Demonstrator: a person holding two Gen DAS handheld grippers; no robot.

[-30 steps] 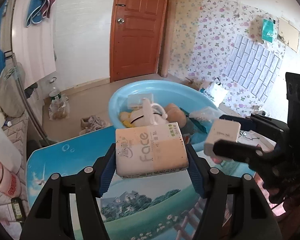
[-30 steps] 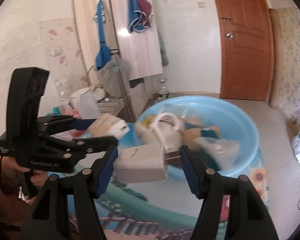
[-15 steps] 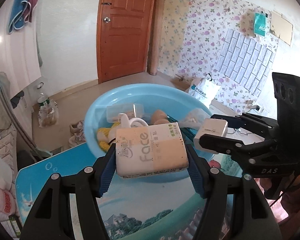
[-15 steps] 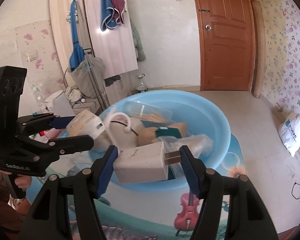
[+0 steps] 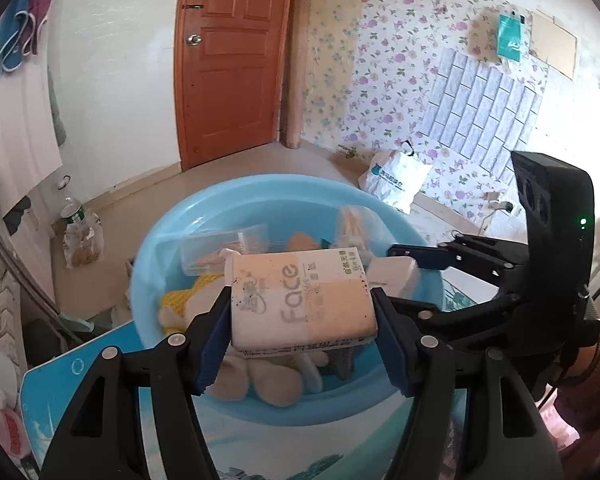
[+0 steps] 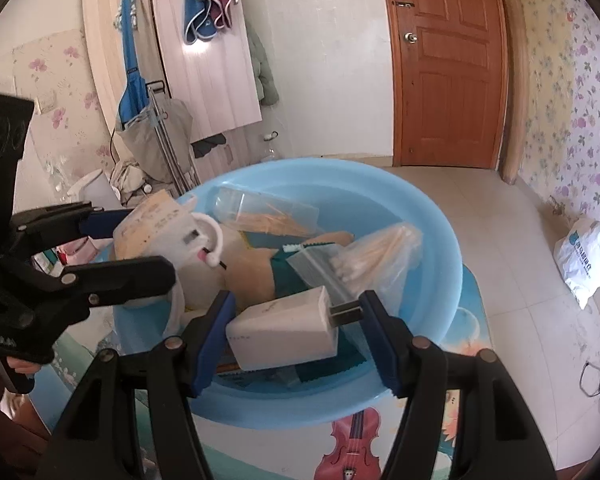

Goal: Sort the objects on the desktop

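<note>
My left gripper is shut on a peach-and-white tissue pack printed "Face", held above the light-blue basin. My right gripper is shut on a white charger plug, its metal prongs against the right pad, also over the basin. Each view shows the other gripper too: the right one with the plug beside the pack, the left one with the pack at the basin's left rim. The basin holds plush toys, a bag of cotton swabs and a clear box.
The basin sits on a table with a printed landscape and violin cover. Beyond the table edge lie tiled floor, a white plastic bag, a brown door, and a rack with hanging cloths. A hand holds the right gripper.
Both grippers have moved forward and slightly down, from the table side to over the basin, each still holding its object. The basin now fills more of both views.
</note>
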